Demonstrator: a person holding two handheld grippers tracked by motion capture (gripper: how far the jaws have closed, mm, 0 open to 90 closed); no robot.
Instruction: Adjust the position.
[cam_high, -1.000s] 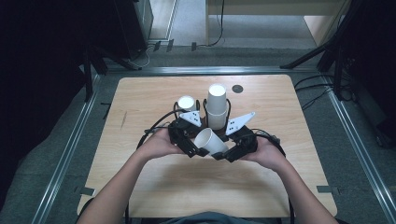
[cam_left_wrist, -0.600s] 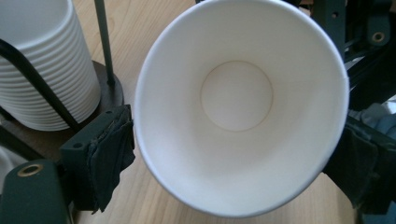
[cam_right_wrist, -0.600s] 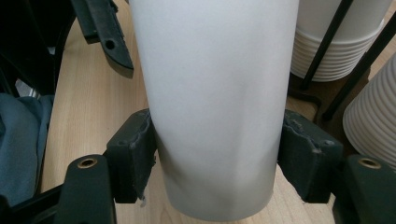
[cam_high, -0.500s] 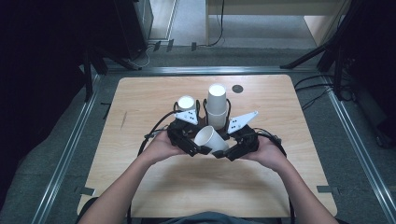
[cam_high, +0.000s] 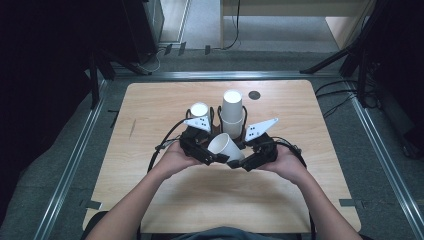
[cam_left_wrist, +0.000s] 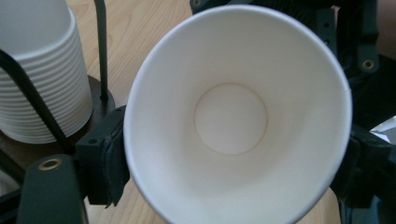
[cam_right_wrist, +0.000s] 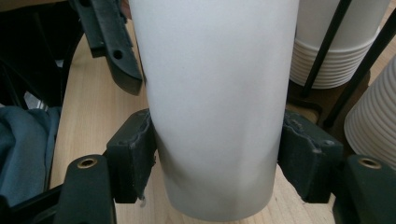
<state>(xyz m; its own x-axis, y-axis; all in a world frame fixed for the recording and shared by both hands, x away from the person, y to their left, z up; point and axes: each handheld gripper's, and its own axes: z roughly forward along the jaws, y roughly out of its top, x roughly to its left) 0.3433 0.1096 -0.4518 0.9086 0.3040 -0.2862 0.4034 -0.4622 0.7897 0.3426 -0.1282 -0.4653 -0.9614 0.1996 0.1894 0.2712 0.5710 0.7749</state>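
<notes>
A white paper cup (cam_high: 225, 146) hangs tilted over the table's middle, held between both grippers, with its mouth turned up and to the left. My left gripper (cam_high: 216, 152) is shut across the cup's rim. In the left gripper view the open mouth of the cup (cam_left_wrist: 233, 116) faces the camera, and a pad (cam_left_wrist: 105, 163) presses its edge. My right gripper (cam_high: 239, 159) is shut on the cup's lower wall. Both of its pads (cam_right_wrist: 133, 149) squeeze the smooth side of the cup (cam_right_wrist: 215, 93) in the right gripper view.
Just behind the grippers a black wire holder carries two stacks of white cups, a short stack (cam_high: 199, 111) on the left and a taller stack (cam_high: 232, 112) on the right. A small dark disc (cam_high: 254, 95) lies near the wooden table's (cam_high: 150, 105) far edge.
The cup and both grippers have shifted slightly toward the cup stacks. Both grips stay the same.
</notes>
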